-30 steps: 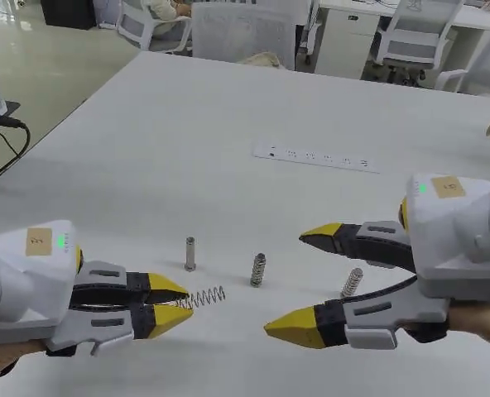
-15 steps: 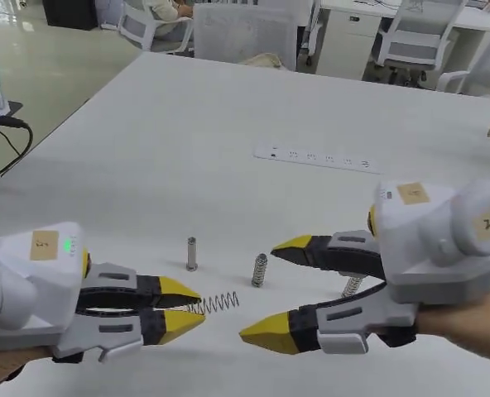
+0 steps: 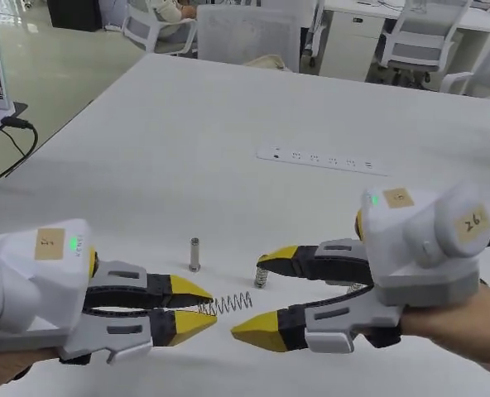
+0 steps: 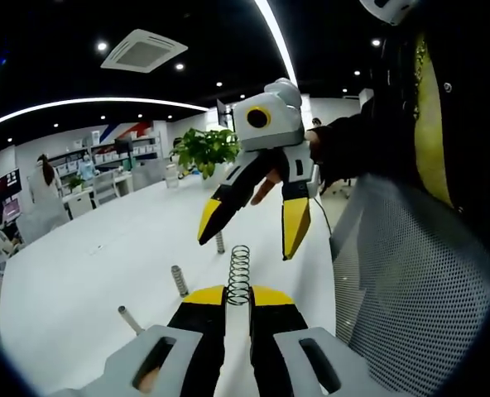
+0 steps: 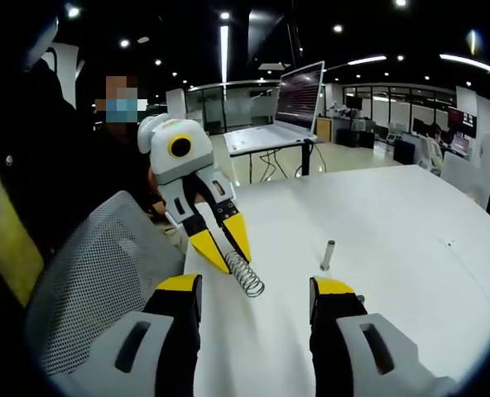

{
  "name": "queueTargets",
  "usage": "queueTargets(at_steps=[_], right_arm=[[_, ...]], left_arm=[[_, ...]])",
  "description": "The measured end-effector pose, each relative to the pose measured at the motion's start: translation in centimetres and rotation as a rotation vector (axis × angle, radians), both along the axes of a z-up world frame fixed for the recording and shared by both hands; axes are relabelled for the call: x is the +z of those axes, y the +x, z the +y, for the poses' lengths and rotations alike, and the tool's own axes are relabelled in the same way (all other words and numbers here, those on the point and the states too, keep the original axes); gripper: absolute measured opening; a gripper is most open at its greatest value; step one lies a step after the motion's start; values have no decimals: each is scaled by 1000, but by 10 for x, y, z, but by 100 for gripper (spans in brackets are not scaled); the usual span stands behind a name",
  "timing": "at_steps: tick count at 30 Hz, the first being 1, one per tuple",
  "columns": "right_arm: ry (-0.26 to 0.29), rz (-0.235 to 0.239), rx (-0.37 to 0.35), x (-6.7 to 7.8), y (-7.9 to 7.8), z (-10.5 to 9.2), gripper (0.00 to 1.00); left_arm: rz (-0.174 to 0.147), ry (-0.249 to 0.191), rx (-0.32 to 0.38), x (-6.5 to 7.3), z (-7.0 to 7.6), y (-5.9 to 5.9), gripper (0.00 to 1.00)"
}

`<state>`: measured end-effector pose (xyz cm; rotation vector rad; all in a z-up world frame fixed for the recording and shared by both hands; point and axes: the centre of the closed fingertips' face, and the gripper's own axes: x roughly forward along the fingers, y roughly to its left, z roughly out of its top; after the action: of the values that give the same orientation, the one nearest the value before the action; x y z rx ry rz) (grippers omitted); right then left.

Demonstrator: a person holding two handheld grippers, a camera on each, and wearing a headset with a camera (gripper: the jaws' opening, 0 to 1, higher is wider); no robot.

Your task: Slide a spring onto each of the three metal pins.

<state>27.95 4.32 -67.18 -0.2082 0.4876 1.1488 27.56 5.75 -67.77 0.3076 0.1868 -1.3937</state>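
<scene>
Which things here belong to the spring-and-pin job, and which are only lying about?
Job in hand:
- loose spring, held in the shut left gripper
- bare pin
- pin already wearing a spring
- open right gripper

Lying about:
- power strip
- laptop
- cable
- office chairs

Leftmost pin [image 3: 195, 254] behind spring [image 3: 226, 304], power strip [image 3: 321, 160] beyond.

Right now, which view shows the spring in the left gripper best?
The left gripper view: the spring stands centred, coils distinct, in the left gripper. The head view shows it small; the right gripper view, nearly end-on.
</scene>
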Motion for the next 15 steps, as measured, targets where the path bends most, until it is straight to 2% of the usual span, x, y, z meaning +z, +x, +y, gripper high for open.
queueTargets(at_steps=[15], right_arm=[[64, 52, 10, 1, -5, 5, 37]], left_arm=[[-13, -10, -25, 8, -5, -7, 2]])
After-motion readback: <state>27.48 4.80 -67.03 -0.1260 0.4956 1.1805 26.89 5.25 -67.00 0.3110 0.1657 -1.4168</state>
